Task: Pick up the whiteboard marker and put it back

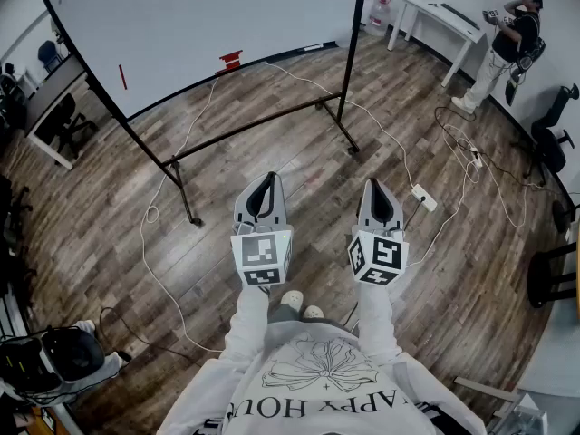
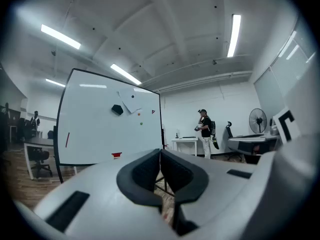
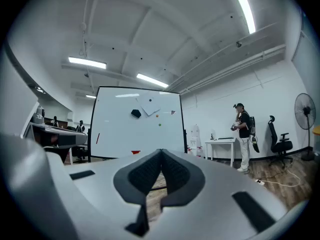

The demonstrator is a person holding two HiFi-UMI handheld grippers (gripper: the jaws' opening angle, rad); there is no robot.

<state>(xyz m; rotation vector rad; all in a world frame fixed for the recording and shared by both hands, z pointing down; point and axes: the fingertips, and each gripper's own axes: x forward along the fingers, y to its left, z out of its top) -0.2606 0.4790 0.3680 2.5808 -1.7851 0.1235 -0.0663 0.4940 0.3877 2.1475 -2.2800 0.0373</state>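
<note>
A large whiteboard (image 1: 199, 16) on a black wheeled stand stands ahead of me. A slim red marker-like stick (image 1: 121, 77) clings to its left part; the gripper views show the same stick (image 2: 67, 139) (image 3: 97, 138). A small red object (image 1: 231, 60) sits at the board's lower edge. My left gripper (image 1: 265, 182) and right gripper (image 1: 377, 189) are held side by side, level, pointing at the board from well short of it. The left gripper (image 2: 160, 152) is shut with nothing in it. The right gripper (image 3: 161, 152) also has its pads together and holds nothing.
White cables (image 1: 172, 243) and a power strip (image 1: 423, 197) lie on the wood floor around the stand's feet (image 1: 193, 217). A person (image 1: 509, 39) stands by a white table (image 1: 444, 14) at the far right. Office chairs (image 1: 551, 139) line the right side, with desks at the left. A black eraser (image 2: 117, 109) sticks to the board.
</note>
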